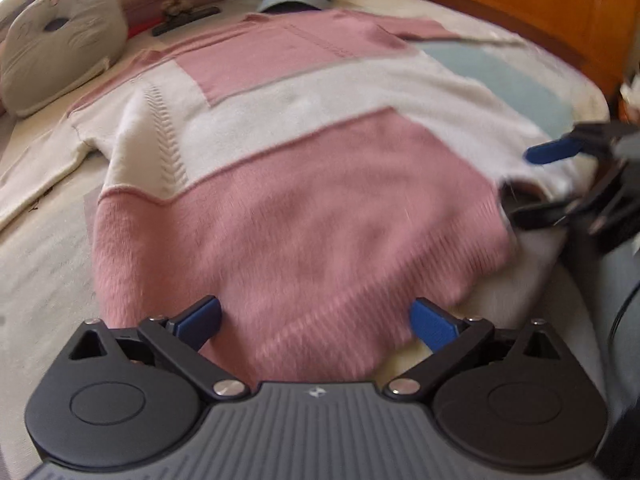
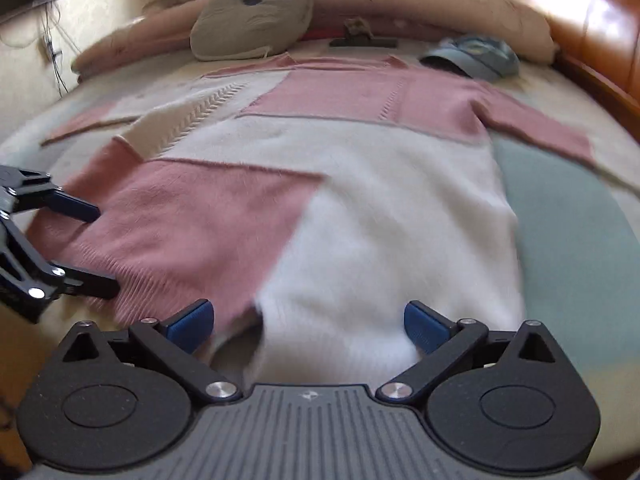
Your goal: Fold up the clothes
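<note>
Currently sweater [image 1: 280, 184] lies spread flat on bed [image 1: 40, 280], left tongs [image 1: 316, 320] and right tongs [image 2: 308, 320] both wide at hem, 6 o'clock; shallow bite risks fuzzy knit slipping.

Soft daylight, bright and even. Glare washes out the glossy orange-brown wooden headboard [image 2: 592, 28] in the right wrist view and the upper-left corner of the left wrist view. Motion blur smears the pink-and-white fuzzy knitted sweater [image 1: 304, 216] in both views, most near its hem. Fisheye distortion bends the edges. Shadows are faint.
</note>
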A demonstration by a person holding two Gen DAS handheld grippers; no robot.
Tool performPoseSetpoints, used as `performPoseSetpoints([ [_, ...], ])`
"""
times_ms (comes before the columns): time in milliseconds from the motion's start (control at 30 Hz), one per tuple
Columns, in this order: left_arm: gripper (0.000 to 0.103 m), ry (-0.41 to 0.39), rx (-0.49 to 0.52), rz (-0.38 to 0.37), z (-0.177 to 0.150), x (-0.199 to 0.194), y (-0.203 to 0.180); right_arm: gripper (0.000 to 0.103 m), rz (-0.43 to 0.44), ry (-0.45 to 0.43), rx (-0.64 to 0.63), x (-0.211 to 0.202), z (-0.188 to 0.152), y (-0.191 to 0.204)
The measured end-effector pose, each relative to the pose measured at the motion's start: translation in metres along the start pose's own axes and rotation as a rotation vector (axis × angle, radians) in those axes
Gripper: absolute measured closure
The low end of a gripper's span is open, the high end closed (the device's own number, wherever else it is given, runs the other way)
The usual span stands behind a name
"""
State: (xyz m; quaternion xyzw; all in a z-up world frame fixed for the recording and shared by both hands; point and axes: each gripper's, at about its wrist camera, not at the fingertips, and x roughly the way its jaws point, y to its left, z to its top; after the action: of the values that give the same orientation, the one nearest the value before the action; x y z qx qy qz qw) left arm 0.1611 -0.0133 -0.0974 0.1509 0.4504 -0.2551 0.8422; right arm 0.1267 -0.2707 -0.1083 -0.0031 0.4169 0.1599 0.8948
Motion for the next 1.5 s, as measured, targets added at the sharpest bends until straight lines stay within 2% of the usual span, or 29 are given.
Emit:
performPoseSetpoints([
  [133,0.002,0.007,0.005,-0.014,0.001,-0.006,0.0,0.0,0.063,0.01,0.125,-0.038,-0.014,-0.025],
  [233,0.002,-0.025,-0.029,-0.042,0.014,-0.006,-0.002,0.0,0.092,-0.041,0.206,-0.05,-0.012,-0.039],
  [333,0.002,-0.058,-0.021,-0.086,0.029,-0.003,-0.011,0.0,0.126,-0.086,0.271,-0.044,-0.003,-0.048],
  [433,0.002,-0.057,-0.006,-0.089,0.038,0.003,-0.019,0.0,0.16,-0.114,0.358,-0.04,0.002,-0.061],
  [633,0.002,-0.027,-0.036,-0.1,0.027,0.012,-0.02,0.0,0.24,-0.141,0.582,-0.046,-0.001,-0.1],
  [800,0.002,-0.037,-0.022,-0.085,0.031,0.01,-0.018,0.0,0.367,-0.122,0.524,-0.042,0.009,-0.078],
  [1000,0.002,-0.026,-0.042,-0.061,0.026,0.007,-0.009,0.0,0.462,-0.037,0.479,0.012,0.028,-0.043],
  [1133,0.002,-0.025,-0.051,-0.066,0.009,0.001,-0.003,0.0,0.45,-0.037,0.453,0.005,0.009,-0.036],
  [1267,0.002,-0.034,-0.024,-0.094,0.015,-0.005,-0.005,0.0,0.336,-0.095,0.431,-0.005,0.024,-0.047],
  [1333,0.002,-0.068,-0.026,-0.107,0.026,-0.006,-0.005,0.0,0.278,-0.123,0.419,-0.01,0.032,-0.053],
  [1467,0.002,-0.1,-0.063,-0.157,0.043,0.006,-0.006,0.0,0.163,-0.179,0.396,-0.02,0.047,-0.064],
  [1500,0.002,-0.086,-0.076,-0.17,0.043,0.012,-0.007,0.0,0.137,-0.191,0.386,-0.018,0.052,-0.066],
])
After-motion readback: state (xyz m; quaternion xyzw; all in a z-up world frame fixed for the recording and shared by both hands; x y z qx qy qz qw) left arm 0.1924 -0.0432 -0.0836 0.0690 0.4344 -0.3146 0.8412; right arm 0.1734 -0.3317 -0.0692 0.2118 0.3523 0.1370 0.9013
